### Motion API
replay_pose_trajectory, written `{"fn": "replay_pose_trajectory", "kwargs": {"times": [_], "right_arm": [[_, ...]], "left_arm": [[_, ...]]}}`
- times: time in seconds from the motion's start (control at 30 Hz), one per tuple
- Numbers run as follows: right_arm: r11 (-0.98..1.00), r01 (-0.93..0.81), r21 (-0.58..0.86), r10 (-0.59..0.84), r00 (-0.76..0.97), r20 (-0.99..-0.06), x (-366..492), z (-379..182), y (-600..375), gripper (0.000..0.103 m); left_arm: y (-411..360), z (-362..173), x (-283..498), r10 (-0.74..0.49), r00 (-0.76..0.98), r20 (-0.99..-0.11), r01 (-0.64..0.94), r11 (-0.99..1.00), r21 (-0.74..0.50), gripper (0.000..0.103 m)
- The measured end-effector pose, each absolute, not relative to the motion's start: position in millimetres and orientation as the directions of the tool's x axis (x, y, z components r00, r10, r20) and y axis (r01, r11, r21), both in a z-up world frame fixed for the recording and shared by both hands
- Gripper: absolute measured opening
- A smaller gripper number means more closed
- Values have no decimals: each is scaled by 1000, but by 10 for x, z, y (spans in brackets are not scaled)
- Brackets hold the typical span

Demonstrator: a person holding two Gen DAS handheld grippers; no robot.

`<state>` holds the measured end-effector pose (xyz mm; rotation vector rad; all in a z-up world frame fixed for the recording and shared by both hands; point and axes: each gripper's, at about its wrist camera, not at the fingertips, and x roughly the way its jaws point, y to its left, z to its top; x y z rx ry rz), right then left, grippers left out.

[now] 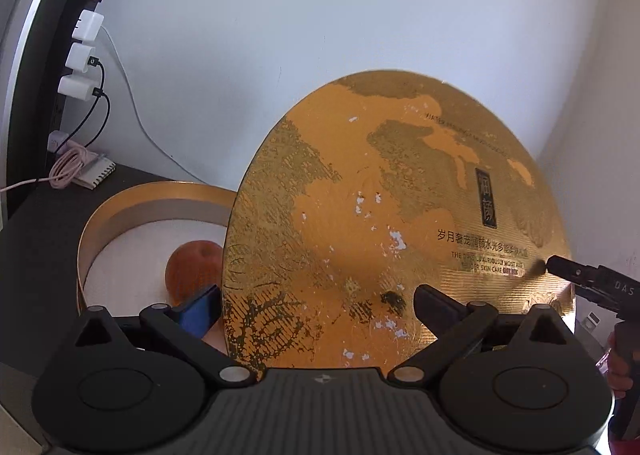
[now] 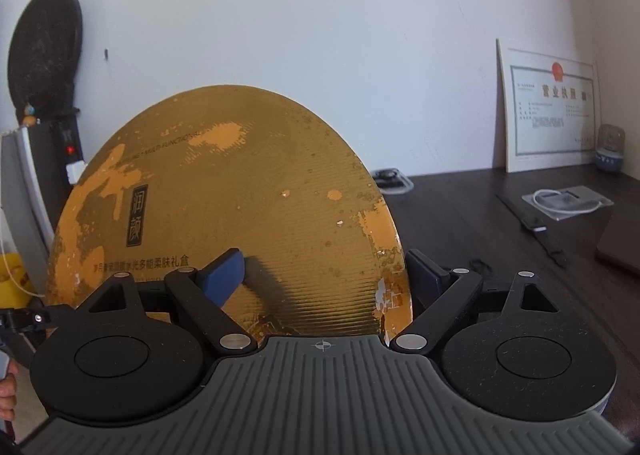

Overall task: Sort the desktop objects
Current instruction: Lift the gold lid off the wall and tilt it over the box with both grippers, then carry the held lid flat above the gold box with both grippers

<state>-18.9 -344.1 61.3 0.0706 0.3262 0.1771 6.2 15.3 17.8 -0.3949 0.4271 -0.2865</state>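
1. A round gold lid [image 1: 392, 215] stands nearly on edge, tilted, between the two grippers. The left gripper [image 1: 316, 303] has its jaws spread wide on either side of the lid's lower edge; whether the pads press on the lid I cannot tell.
2. The right gripper [image 2: 324, 275] straddles the same lid [image 2: 224, 207] from the other side, jaws spread wide, one blue pad in front of the printed face and the other past the rim. Contact is again unclear from this view.
3. Ahead and to the left of the left gripper, the open round gold box [image 1: 132, 211] sits on the dark worktop [image 1: 36, 255], with an orange fruit [image 1: 196, 271] already lying inside it. That part of the sorting looks done.
4. Judged from this, the step in hand is closing the box: the lid is lifted but not yet seated on the box rim.
5. Still loose to the right of the right gripper, well apart from the box: a watch strap [image 2: 536, 227] and a coiled white cable [image 2: 568, 201] on a grey stand. Whether these belong to the sorting I cannot say.
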Motion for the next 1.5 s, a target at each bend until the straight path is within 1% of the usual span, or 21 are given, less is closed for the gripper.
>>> {"fn": "replay_pose_trajectory", "kwargs": {"times": [0.23, 0.33, 0.43, 0.53, 0.73, 1.07, 1.37, 1.5], "right_arm": [[971, -147, 188, 216, 876, -432, -90, 246, -3534, 88], [973, -121, 196, 201, 863, -464, -85, 152, -3505, 88], [975, -92, 204, 185, 845, -502, -86, 114, -3515, 88], [977, -84, 194, 175, 835, -522, -115, 75, -3529, 88], [980, -76, 183, 160, 850, -501, -181, 106, -3596, 88], [986, -61, 157, 128, 876, -466, -263, 193, -3697, 88], [980, -109, 166, 171, 890, -423, -166, 272, -3587, 88], [974, -157, 163, 210, 896, -392, -25, 309, -3410, 88]], "left_arm": [[157, 74, 13, -325, 868, -376, 168, 904, -393, 100], [132, 44, 0, -323, 864, -386, 172, 911, -375, 100], [145, -15, 18, -344, 844, -411, 172, 900, -400, 100], [118, -47, -13, -343, 843, -414, 178, 905, -387, 100], [38, -21, -50, -352, 848, -396, 205, 907, -367, 100], [-62, -19, -37, -370, 841, -393, 230, 904, -360, 100], [36, 110, -74, -325, 872, -366, 207, 922, -328, 100], [196, 172, -36, -279, 887, -368, 158, 932, -327, 100]]}}
